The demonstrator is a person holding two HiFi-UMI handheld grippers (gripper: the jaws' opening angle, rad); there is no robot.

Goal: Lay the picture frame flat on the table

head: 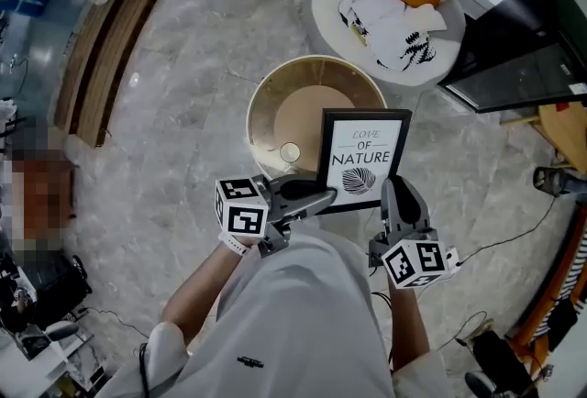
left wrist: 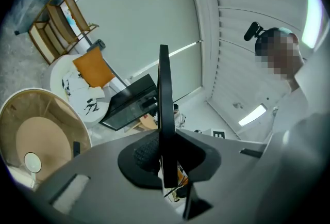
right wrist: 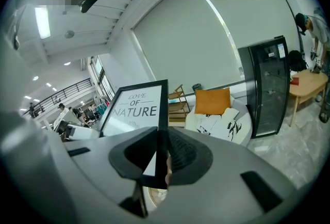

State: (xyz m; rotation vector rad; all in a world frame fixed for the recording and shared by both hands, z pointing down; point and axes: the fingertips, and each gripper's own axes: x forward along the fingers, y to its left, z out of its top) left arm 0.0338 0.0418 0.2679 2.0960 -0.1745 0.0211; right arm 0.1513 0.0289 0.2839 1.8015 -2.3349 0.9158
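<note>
Right now my left gripper [head: 316, 198] and right gripper [head: 393, 196] both pinch the picture frame [head: 363, 158] low down; its long axis points away from me, print upward.

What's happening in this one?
A person holds a black picture frame with a gripper in each hand. The left gripper is clamped on its left edge, the right gripper on its lower right edge. The frame is held tilted over the near side of the round gold table, not yet lying flat on it.
</note>
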